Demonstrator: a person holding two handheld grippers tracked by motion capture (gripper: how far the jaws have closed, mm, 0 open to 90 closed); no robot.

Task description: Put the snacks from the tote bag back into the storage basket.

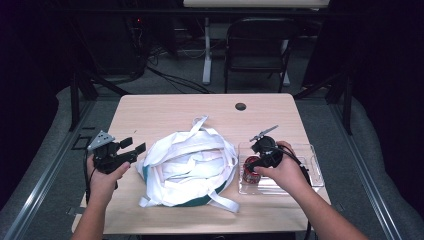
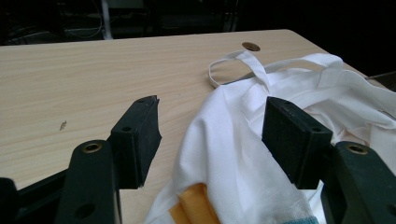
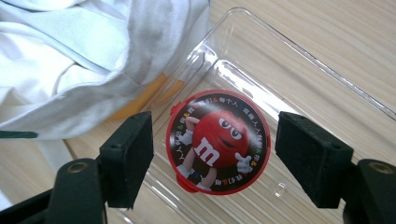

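Observation:
A crumpled white cloth bag (image 1: 187, 167) with long straps lies mid-table; orange and teal patches show at its lower edge (image 2: 194, 205). My left gripper (image 1: 133, 146) hovers at the bag's left side, open, the bag's white fabric (image 2: 224, 144) lying between and below its jaws. A round red candy tin (image 3: 218, 141) with a cartoon lid stands in a clear plastic tray (image 3: 299, 60). My right gripper (image 1: 254, 166) is held over the tin (image 1: 250, 170), open, one jaw on each side of the lid and apart from it.
The tray (image 1: 312, 175) sits at the table's right, touching the bag's edge (image 3: 93, 56). A round cable hole (image 1: 240, 106) is near the table's far edge. A dark chair (image 1: 260, 47) stands beyond the table. Bare wood (image 2: 70, 79) lies to the left.

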